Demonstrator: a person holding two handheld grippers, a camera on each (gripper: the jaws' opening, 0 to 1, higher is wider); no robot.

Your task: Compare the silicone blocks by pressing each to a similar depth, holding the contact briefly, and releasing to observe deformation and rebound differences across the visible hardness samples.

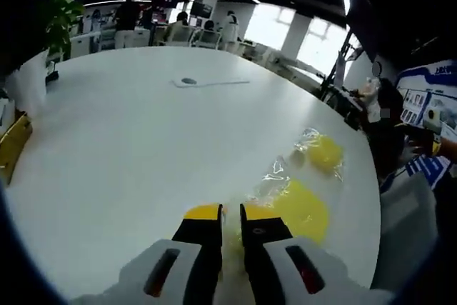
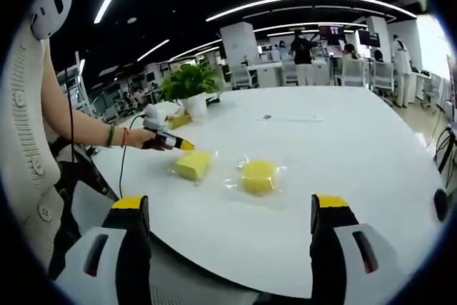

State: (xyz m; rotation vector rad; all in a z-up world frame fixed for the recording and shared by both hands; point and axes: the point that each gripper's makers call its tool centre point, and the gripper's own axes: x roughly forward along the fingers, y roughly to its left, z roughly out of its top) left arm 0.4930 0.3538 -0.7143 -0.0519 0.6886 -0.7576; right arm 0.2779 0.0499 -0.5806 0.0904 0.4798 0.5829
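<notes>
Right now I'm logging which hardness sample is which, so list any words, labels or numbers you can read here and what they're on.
No text here can be read.
Square block: no visible label.
Round block: no visible label.
Blue and white poster: white characters along the top, too blurred to read.
Screens at the back of the room: too small to read.
</notes>
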